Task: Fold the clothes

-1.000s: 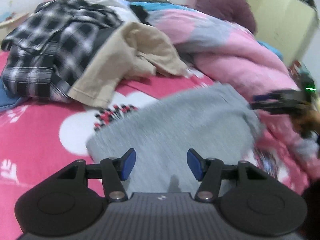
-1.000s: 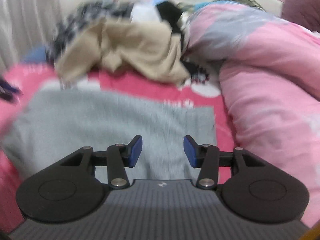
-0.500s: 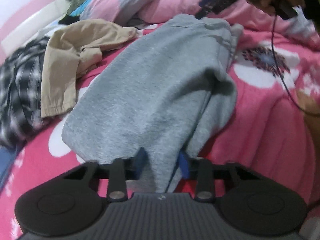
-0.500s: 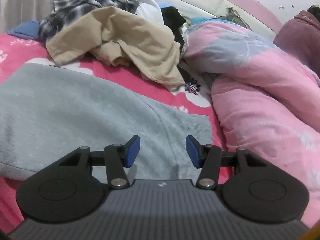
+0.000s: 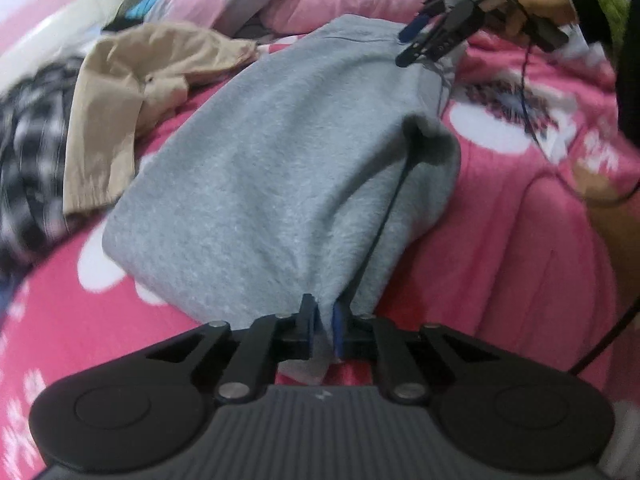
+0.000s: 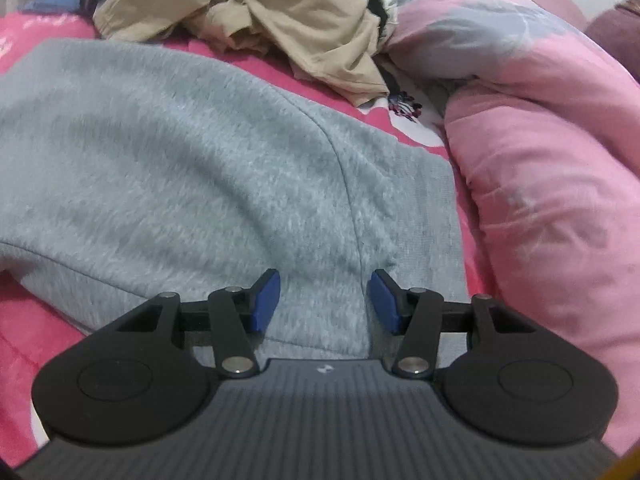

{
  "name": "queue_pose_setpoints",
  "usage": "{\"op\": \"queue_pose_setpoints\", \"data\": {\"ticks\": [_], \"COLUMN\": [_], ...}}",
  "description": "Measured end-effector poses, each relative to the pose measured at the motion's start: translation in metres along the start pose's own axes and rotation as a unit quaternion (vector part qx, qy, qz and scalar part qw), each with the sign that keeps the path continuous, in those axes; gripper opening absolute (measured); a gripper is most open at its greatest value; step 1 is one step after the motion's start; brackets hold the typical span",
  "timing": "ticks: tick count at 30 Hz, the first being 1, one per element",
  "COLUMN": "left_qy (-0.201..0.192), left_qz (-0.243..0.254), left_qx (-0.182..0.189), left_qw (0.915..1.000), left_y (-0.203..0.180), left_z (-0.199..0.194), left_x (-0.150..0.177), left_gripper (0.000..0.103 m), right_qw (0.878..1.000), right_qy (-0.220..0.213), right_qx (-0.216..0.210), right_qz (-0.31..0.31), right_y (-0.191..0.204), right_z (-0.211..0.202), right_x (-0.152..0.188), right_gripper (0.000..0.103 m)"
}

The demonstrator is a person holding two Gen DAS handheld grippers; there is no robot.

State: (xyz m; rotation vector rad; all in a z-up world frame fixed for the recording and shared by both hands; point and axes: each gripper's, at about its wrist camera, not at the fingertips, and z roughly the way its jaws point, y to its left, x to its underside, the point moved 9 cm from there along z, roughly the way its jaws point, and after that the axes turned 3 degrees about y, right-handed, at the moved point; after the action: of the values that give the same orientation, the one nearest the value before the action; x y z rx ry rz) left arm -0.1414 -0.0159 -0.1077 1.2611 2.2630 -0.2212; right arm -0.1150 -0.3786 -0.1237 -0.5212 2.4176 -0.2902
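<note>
Sweatshirt pinched at near edge, far edge under open tongs

Sweatshirt, grey fleece [image 5: 276, 168], laid lengthwise on the pink flowered bedspread [image 5: 500, 248]. Near end bunched and clamped between the blue pads of the left gripper [image 5: 323, 326], fabric drawn up into a ridge toward it. The right gripper [image 6: 325, 300] hovers just above the ribbed hem at the far end, blue fingers [image 6: 264, 300] spread wide, nothing between them.

Edges and room: bare bedspread lies open along the garment's right flank in the left wrist view. The pink quilt [image 6: 540, 168], heaped, runs just beside the hem corner. A tan garment [image 5: 120, 92] touches or nearly touches the opposite long edge.

View differences: the left wrist camera alone shows the right gripper from outside [image 5: 436, 36], a hand [image 5: 536, 4] behind it, and a dark cable [image 5: 532, 112] trailing over the bedspread. The right wrist camera alone shows the shoulder seam and hem ribbing clearly.

Surroundings: plaid shirt [image 5: 28, 152], blurred, beyond the tan garment; black and white clothing in the pile behind.
</note>
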Motion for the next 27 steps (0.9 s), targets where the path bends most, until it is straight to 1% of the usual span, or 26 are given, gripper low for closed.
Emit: {"op": "queue_pose_setpoints", "data": {"ticks": [1,4,7,9,10,12,13,14,15,16,18,19,20,22,24,26,27], "left_qy": [0.002,0.01,0.008,-0.003,-0.011,-0.023,-0.03,-0.033,-0.037,-0.046,-0.061,-0.063,-0.065,-0.068,-0.068,-0.062,-0.06], "left_qz": [-0.016,-0.054,-0.101,-0.128,-0.139,-0.143,-0.141,-0.133,-0.124,-0.108,-0.072,-0.049,-0.023,0.028,0.066,0.084,0.082], "left_qx": [0.01,0.025,0.013,0.002,-0.001,0.002,0.005,0.015,0.025,0.037,0.052,0.054,0.046,0.028,0.0,-0.017,-0.016], "left_qw": [0.9998,0.9982,0.9947,0.9917,0.9902,0.9895,0.9896,0.9905,0.9913,0.9923,0.9942,0.9953,0.9966,0.9969,0.9955,0.9944,0.9947], "left_y": [0.005,0.019,0.041,0.054,0.058,0.056,0.054,0.048,0.043,0.034,0.016,0.008,0.001,-0.014,-0.022,-0.026,-0.025], "left_z": [-0.004,-0.018,-0.03,-0.035,-0.036,-0.038,-0.038,-0.037,-0.036,-0.034,-0.029,-0.023,-0.017,-0.004,0.011,0.022,0.026], "left_x": [0.002,0.012,0.017,0.014,0.01,0.001,-0.005,-0.012,-0.019,-0.028,-0.044,-0.05,-0.055,-0.063,-0.068,-0.066,-0.066], "left_gripper": [0.02,0.022,0.022,0.022,0.022,0.024,0.027,0.031,0.039,0.045,0.052,0.052,0.052,0.053,0.053,0.05,0.044], "right_qw": [1.0,0.999,0.996,0.995,0.997,0.999,0.999,0.998,0.997,0.996,0.995,0.993,0.99,0.981,0.967,0.956,0.95], "right_qy": [0.002,-0.035,-0.066,-0.062,-0.04,0.021,0.009,0.005,0.01,0.003,-0.044,-0.061,-0.079,-0.099,-0.101,-0.087,-0.078], "right_qx": [-0.001,-0.01,-0.025,-0.036,-0.03,0.01,0.008,0.007,0.013,0.017,-0.037,-0.07,-0.103,-0.166,-0.23,-0.271,-0.291], "right_qz": [0.001,0.021,0.05,0.067,0.065,0.038,0.045,0.058,0.07,0.083,0.085,0.068,0.05,0.0,-0.04,-0.069,-0.082], "right_y": [-0.001,-0.015,-0.034,-0.041,-0.044,-0.045,-0.048,-0.05,-0.052,-0.052,-0.037,-0.022,-0.007,0.026,0.06,0.088,0.101], "right_z": [0.0,-0.018,-0.016,0.0,0.018,0.055,0.058,0.053,0.046,0.034,0.0,-0.018,-0.037,-0.071,-0.097,-0.11,-0.116], "right_x": [-0.001,-0.026,-0.058,-0.063,-0.058,-0.03,-0.026,-0.027,-0.032,-0.039,-0.058,-0.065,-0.072,-0.077,-0.073,-0.062,-0.055], "right_gripper": [0.047,0.047,0.046,0.046,0.046,0.047,0.047,0.047,0.046,0.047,0.047,0.048,0.048,0.048,0.048,0.047,0.046]}}
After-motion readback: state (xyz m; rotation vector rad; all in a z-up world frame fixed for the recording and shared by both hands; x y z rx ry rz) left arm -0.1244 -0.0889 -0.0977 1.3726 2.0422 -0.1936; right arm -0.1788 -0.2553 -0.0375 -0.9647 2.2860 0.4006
